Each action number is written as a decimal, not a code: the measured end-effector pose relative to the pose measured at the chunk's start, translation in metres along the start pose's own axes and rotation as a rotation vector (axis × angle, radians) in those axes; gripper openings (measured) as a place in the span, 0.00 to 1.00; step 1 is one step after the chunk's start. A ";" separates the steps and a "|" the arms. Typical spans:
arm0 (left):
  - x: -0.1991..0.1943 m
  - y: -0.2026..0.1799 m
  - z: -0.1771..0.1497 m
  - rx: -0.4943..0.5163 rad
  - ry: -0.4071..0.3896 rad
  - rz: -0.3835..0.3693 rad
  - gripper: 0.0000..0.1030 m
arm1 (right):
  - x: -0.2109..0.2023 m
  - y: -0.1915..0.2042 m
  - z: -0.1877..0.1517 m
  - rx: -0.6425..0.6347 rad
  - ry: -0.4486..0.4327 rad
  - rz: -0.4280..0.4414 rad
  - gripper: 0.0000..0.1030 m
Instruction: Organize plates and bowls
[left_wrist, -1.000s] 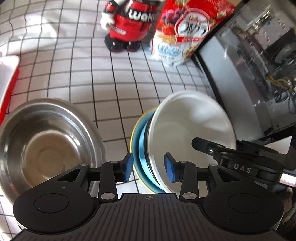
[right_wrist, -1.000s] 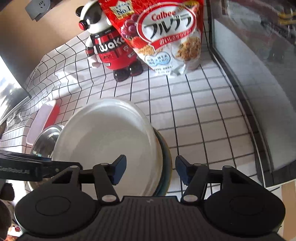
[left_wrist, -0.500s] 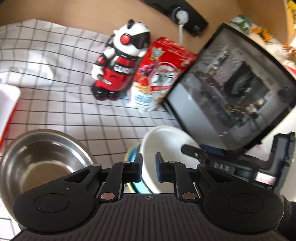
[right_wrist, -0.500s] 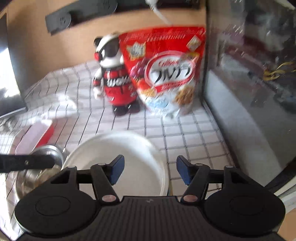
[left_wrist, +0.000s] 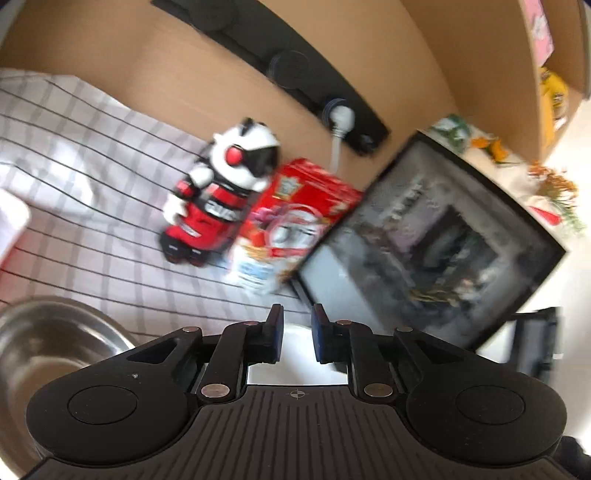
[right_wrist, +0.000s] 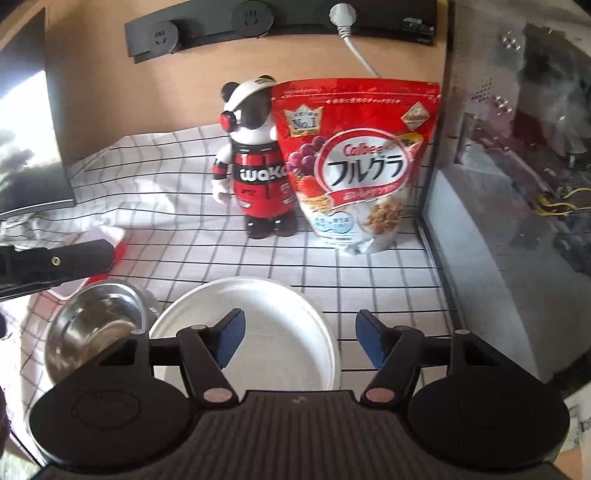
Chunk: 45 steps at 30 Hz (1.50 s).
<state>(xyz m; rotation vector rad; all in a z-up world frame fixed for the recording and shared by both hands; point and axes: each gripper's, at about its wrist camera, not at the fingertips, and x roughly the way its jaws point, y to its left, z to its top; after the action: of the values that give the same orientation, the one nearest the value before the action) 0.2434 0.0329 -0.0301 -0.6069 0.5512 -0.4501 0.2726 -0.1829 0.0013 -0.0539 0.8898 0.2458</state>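
Here the white plate (right_wrist: 258, 332) lies on the tabletop (right_wrist: 369, 295) just under the wide-open, empty right tongs (right_wrist: 297, 341), steel bowl (right_wrist: 96, 328) touching its left, while the left tongs (left_wrist: 297, 338) look nearly closed, grip uncertain.

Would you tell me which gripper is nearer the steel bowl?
Left. The left gripper hangs just above the steel bowl; the right gripper sits over the white plate beside it.
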 end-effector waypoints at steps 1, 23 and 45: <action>-0.001 -0.003 0.000 0.014 0.000 0.015 0.17 | 0.002 -0.001 -0.001 -0.003 0.005 0.010 0.67; 0.022 -0.038 -0.007 -0.080 0.208 0.408 0.17 | 0.035 -0.041 -0.021 0.037 0.075 0.134 0.75; 0.114 -0.008 -0.012 -0.054 0.556 0.581 0.35 | 0.090 -0.052 -0.041 0.154 0.368 0.264 0.62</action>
<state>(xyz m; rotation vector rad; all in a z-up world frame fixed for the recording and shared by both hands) 0.3217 -0.0395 -0.0730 -0.3402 1.2307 -0.0415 0.3078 -0.2224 -0.0969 0.1682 1.2815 0.4213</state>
